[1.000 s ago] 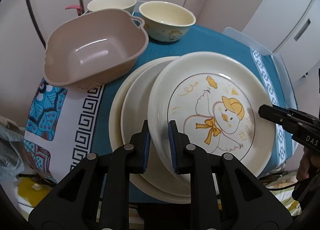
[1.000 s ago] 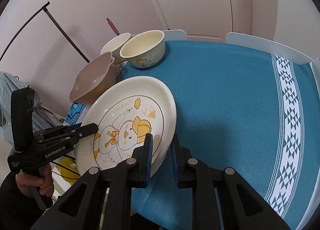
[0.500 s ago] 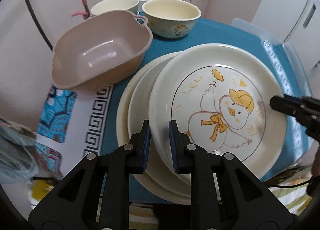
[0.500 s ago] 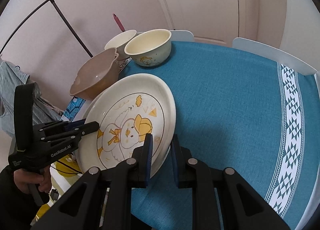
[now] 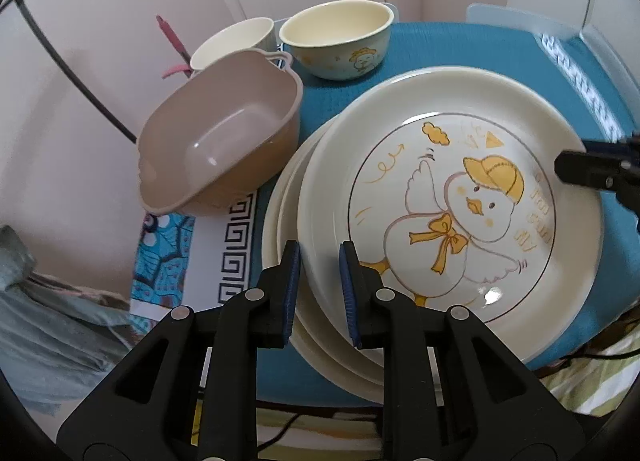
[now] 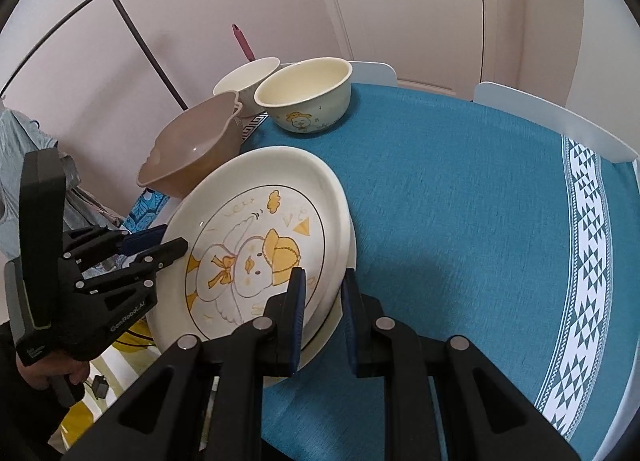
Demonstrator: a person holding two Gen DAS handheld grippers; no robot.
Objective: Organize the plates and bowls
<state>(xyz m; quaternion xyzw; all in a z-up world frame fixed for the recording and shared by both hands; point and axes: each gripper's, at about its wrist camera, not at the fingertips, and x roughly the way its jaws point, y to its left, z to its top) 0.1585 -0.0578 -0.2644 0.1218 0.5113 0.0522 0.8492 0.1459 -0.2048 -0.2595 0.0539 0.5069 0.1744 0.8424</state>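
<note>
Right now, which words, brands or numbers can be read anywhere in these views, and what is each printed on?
"GenRobot.AI": on the body of the left gripper, seen from the right wrist.
A second small white line lower on that body: too small to read.
Yellow lettering beside the duck on the top plate: stylised and blurred, not readable.
Duck bowl: picture only, no text.

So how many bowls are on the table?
3. The brown bowl leans beside the plates, the duck bowl sits behind it, and the plain cream bowl is by the wall. More may be hidden.
</note>
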